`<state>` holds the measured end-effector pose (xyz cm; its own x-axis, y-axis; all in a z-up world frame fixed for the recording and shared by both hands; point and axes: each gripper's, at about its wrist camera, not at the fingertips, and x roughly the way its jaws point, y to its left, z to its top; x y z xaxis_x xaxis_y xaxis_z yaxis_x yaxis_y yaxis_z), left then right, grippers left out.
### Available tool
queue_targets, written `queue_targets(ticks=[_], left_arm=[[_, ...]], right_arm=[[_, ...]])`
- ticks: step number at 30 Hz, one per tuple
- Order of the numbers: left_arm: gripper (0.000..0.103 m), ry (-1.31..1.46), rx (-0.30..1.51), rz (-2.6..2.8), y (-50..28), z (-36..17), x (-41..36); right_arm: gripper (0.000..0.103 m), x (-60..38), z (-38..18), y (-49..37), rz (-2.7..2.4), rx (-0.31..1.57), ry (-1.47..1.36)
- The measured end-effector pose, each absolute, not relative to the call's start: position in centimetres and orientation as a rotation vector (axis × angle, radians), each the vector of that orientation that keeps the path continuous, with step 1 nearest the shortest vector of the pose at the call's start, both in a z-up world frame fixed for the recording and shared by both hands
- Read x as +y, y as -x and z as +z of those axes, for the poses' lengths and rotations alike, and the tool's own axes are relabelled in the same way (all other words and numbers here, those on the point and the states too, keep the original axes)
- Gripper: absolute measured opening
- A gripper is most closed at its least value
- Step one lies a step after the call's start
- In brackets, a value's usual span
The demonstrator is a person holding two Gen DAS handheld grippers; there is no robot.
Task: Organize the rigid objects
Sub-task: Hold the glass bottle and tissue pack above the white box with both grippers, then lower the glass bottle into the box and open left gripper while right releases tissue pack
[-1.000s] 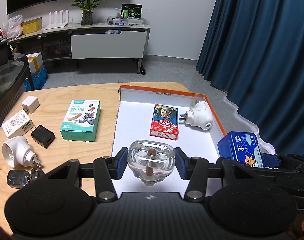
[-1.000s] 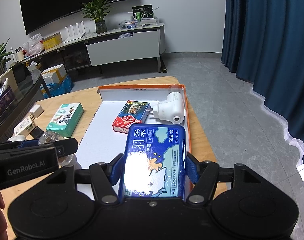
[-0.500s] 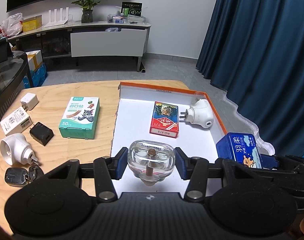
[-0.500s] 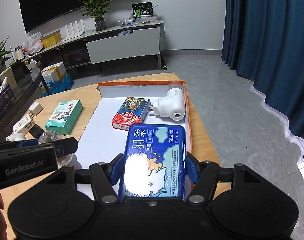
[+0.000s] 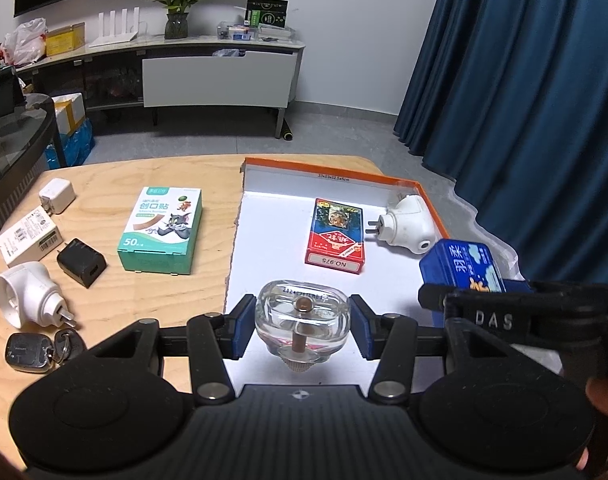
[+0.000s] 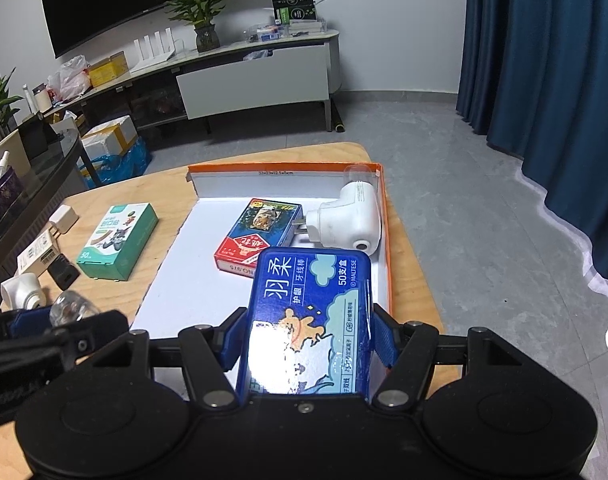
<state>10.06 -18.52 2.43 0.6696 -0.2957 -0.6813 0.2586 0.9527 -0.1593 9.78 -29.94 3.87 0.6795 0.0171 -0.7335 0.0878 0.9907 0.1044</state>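
Left wrist view: left gripper (image 5: 302,330) pinches clear glass bottle (image 5: 303,322) above orange-rimmed white tray (image 5: 332,176) near edge | right gripper (image 6: 309,342) clamps blue floss box (image 6: 309,320) over tray's near-right corner | step: carrying in | next: lower, release.

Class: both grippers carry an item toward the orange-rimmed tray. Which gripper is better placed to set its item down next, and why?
Probably the left gripper: its clear glass bottle hangs over bare white tray floor. The right gripper's blue box sits close behind the card pack and white plug.
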Motion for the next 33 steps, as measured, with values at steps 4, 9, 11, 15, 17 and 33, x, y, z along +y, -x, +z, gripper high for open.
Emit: queue_targets(ticks=[4,9,11,15,17,33], left_arm=[[0.050,0.037,0.779,-0.339,-10.6,2.1,-19.4],[0.050,0.012,0.781,-0.388,-11.7,1.3,-21.0],[0.050,-0.002,0.779,-0.402,-12.1,1.1,-21.6],[0.050,0.001,0.776,-0.431,-13.3,0.7,-22.6],[0.050,0.001,0.766,-0.444,-13.7,0.6,-23.0],[0.090,0.076,0.760,-0.472,-13.3,1.6,-21.9]], right_arm=[[0.076,-30.6,4.4,-10.1,-0.018,0.830,-0.152],[0.076,-31.2,4.9,-10.9,-0.017,0.843,-0.136],[0.076,-31.5,4.8,-11.2,-0.015,0.853,-0.139],[0.076,-32.4,4.6,-12.7,-0.020,0.882,-0.160],[0.077,-32.6,4.5,-13.3,-0.018,0.895,-0.171],[0.080,-33.0,7.3,-12.9,-0.049,0.834,-0.211]])
